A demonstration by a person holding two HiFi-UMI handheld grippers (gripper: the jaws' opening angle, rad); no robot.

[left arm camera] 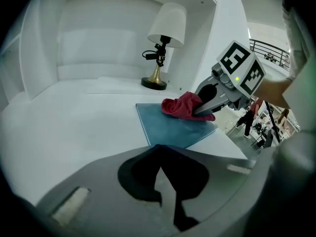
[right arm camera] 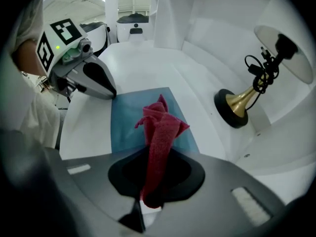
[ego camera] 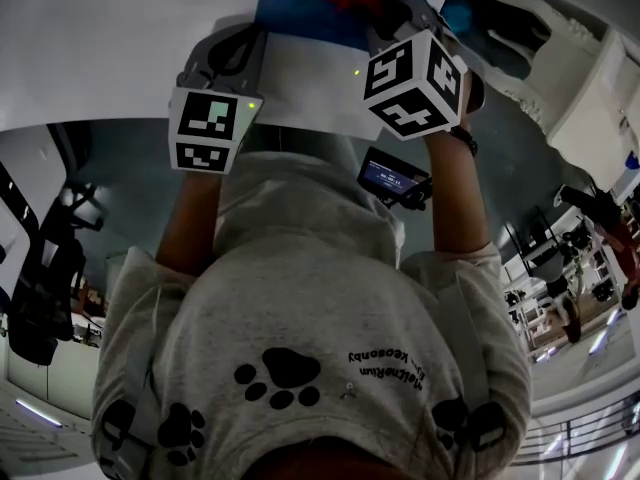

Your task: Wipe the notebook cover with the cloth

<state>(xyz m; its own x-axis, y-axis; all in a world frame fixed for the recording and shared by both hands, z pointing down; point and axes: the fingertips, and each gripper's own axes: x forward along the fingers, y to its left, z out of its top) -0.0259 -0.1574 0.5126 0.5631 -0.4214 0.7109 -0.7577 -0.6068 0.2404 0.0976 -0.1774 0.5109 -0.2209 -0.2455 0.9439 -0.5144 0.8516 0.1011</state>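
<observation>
A blue notebook lies flat on the white table. A crumpled red cloth rests on its cover, with my right gripper shut on the cloth's near end. In the left gripper view the right gripper reaches in from the right and presses the red cloth onto the notebook's far right part. My left gripper is shut with nothing in it. The right gripper view shows the left gripper's tip at the blue notebook's left edge. From the head view, only a strip of the notebook shows above the marker cubes.
A lamp with a brass base and a white shade stands at the back, close to the notebook's far corner. White alcove walls close in the table behind and at the side. The table's edge drops off on the right.
</observation>
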